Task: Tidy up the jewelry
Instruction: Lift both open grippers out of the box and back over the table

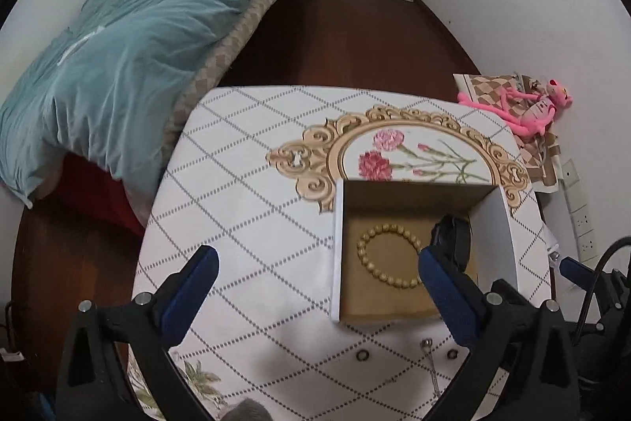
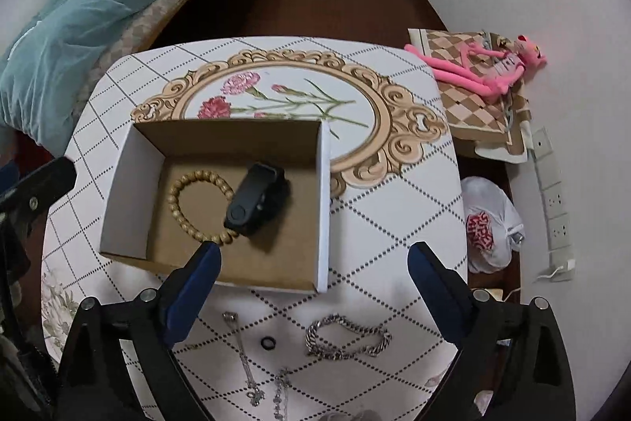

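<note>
1. Far left lies a bed with a blue quilt (image 1: 130, 58) hanging over its edge, beside the table (image 1: 244, 192) with its diamond-print cloth.
2. The left gripper (image 1: 317, 259) hovers above the table with its jaws spread wide and nothing between them; its right finger (image 1: 445, 287) overlaps the box edge in the left wrist view.
3. The box (image 2: 118, 192), open cardboard, sits on the table over the lower rim of the printed gold frame (image 2: 398, 129).
4. Inside the box, a wooden bead bracelet (image 2: 197, 180) lies flat on the floor, and a black band (image 2: 256, 200) rests against its right side, partly over it.
5. The right gripper (image 2: 313, 251) hangs above the box's near wall, jaws wide apart and holding nothing.
6. On the cloth in front of the box lie a thin chain (image 2: 244, 362), a small black ring (image 2: 267, 343) and, further right, a silver link bracelet (image 2: 347, 340), each apart from the others.
7. Right of the table, a pink plush toy (image 2: 485, 70) lies on a checked cloth, with a white bag (image 2: 493, 223) below it.
</note>
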The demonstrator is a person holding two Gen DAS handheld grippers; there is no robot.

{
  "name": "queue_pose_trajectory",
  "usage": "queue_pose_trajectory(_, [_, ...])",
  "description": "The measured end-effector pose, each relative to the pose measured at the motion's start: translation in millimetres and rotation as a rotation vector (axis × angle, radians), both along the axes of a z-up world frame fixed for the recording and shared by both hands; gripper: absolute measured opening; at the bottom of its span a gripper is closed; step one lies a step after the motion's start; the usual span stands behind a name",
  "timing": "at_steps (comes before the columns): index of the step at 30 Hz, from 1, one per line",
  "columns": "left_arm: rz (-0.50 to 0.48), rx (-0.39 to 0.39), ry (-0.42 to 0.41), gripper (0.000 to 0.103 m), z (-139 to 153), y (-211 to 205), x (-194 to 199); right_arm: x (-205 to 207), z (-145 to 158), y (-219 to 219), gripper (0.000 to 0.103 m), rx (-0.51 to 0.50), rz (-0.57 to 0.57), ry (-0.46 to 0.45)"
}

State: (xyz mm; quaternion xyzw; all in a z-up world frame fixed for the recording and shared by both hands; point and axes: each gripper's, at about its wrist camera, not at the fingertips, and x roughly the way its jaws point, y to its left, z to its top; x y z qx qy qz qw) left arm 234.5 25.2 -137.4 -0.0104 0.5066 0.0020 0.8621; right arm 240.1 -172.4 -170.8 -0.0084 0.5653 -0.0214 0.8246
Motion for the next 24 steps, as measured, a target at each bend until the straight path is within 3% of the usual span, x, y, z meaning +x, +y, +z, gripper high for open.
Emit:
queue_pose_trajectory(9, [0.026,0.015,-0.038,0.103,15.1,3.5,-34.3,-24.2,18.6,-2.0,0.097,0.006,-0.017,-0.049])
queue_pose_trajectory(24, [0.022,0.042,-0.201,0.103,83.2,-1.1,-112.2,-103.2,99.5,-10.1,0.097,-0.022,-0.066,-0.245])
